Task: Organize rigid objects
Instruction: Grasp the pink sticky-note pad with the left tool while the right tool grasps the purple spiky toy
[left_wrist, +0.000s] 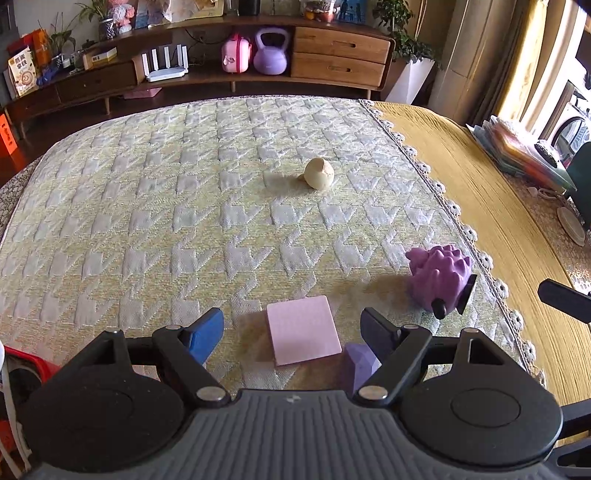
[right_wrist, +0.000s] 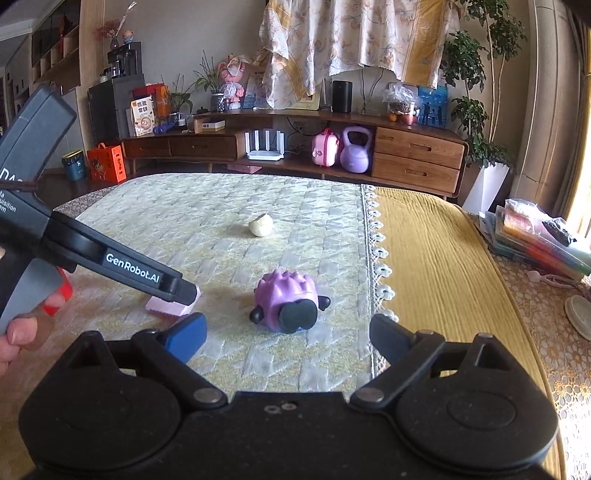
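A flat pink square block lies on the quilted cover just ahead of my open left gripper; in the right wrist view the block is partly hidden by the left gripper's body. A faceted purple piece sits by the left gripper's right finger. A purple spiky hedgehog toy with black feet lies ahead of my open, empty right gripper; it also shows in the left wrist view. A cream egg-shaped toy rests farther back, and shows in the right wrist view.
The quilted cover ends at a lace trim, with a yellow cloth to the right. Stacked coloured folders lie at the far right. A wooden cabinet with a purple kettlebell stands behind.
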